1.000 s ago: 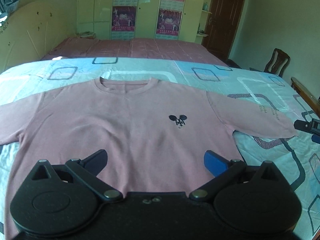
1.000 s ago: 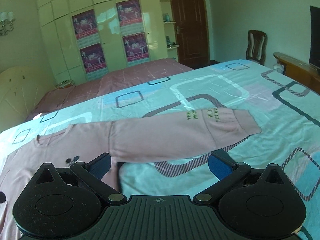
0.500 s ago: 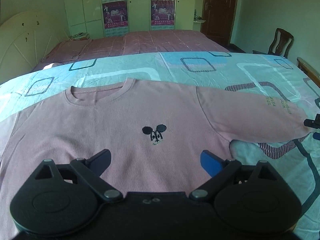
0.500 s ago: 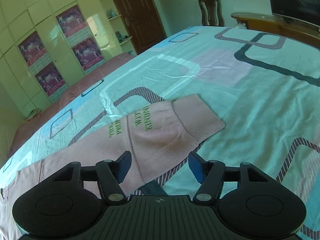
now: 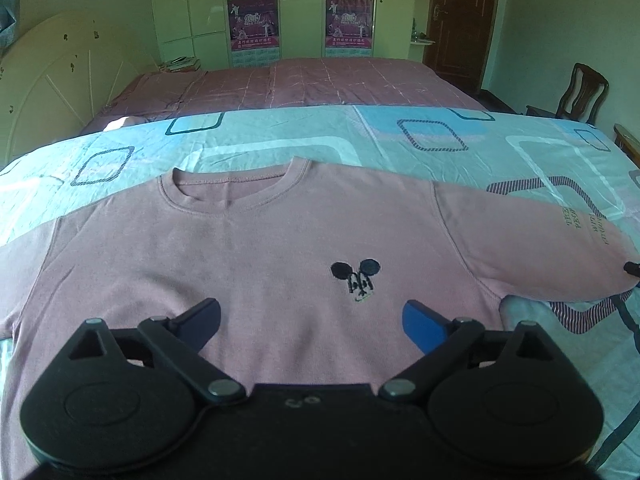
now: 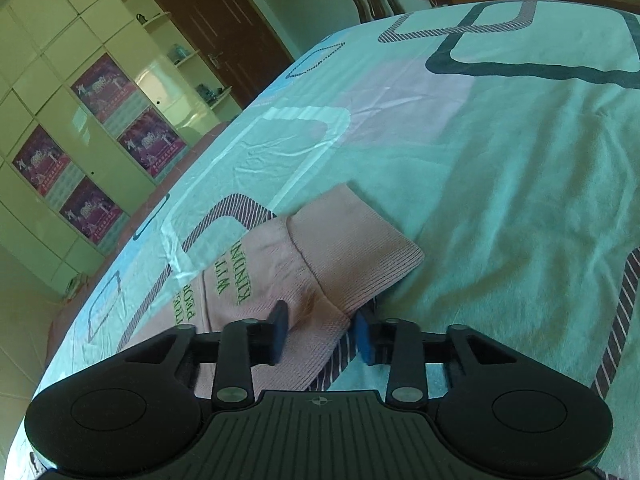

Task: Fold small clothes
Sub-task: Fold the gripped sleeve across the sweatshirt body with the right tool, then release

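Note:
A pink long-sleeved shirt (image 5: pixel 260 248) with a small black mouse-head emblem (image 5: pixel 358 280) lies flat, front up, on the bed. My left gripper (image 5: pixel 312 316) hovers open over its lower chest with nothing between the fingers. The shirt's right sleeve (image 5: pixel 540 248) stretches out to the right; a dark tip of my right gripper (image 5: pixel 632 268) shows at its end. In the right wrist view my right gripper (image 6: pixel 322 334) is closing on the near edge of the sleeve (image 6: pixel 256 280) just behind the ribbed cuff (image 6: pixel 356 256). The fabric bunches between the pads.
The shirt lies on a teal bedspread (image 6: pixel 500 168) with rounded-square patterns. Behind it lies a maroon cover (image 5: pixel 304 80), with a cream headboard (image 5: pixel 48 80) at the left and wardrobes (image 5: pixel 300 8) with posters. A wooden chair (image 5: pixel 584 92) and a door (image 5: pixel 460 20) stand at the right.
My right gripper swung down to the sleeve's cuff, rolled, and its jaws went from wide open to pinching the fabric. My left gripper slid right across the shirt's chest, staying open.

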